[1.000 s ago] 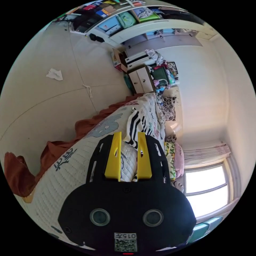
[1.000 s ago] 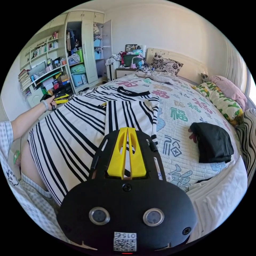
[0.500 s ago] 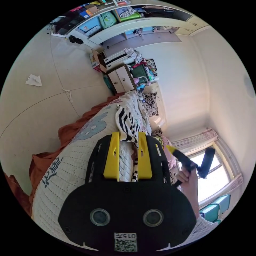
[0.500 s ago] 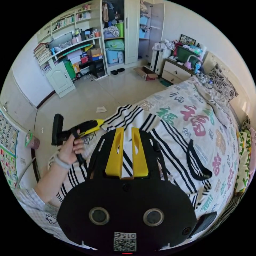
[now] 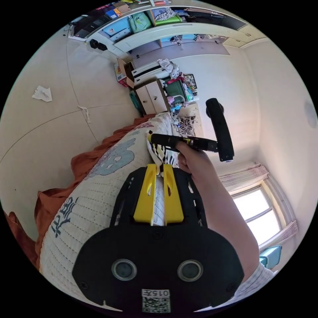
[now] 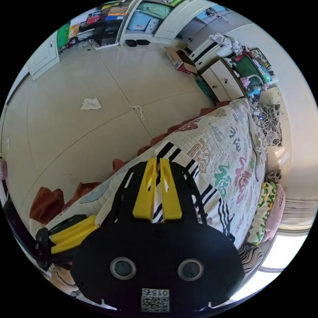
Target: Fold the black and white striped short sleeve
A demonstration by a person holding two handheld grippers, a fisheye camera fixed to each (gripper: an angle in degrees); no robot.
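My left tool (image 5: 159,167) has its two yellow jaws drawn close together, and a fold of the black and white striped short sleeve shirt (image 5: 161,155) runs into the narrow gap between their tips; I read that as a pinch on the cloth. The shirt lies on the bed with the cream quilted cover printed with coloured characters (image 5: 99,198), near the bed's edge, where a rust-orange skirt (image 5: 63,195) hangs down toward the pale tiled floor (image 5: 43,139).

In the left gripper view my right tool (image 5: 155,138) reaches in from the side, held in my right hand (image 5: 193,159), its yellow tip lying on the striped cloth just above the left tool. I cannot tell from there how its jaws stand.

In the right gripper view the right tool (image 6: 158,164) has its jaws nearly pressed together, with striped shirt fabric (image 6: 198,192) directly under and between them, so it appears to be gripping the cloth at the bed's edge. The left tool (image 6: 71,232) shows low at the side of that view, over the quilt.

A white crumpled scrap of paper (image 6: 90,104) lies on the floor well apart from the bed. Floral and pink pillows (image 6: 271,215) sit at the far side of the bed.
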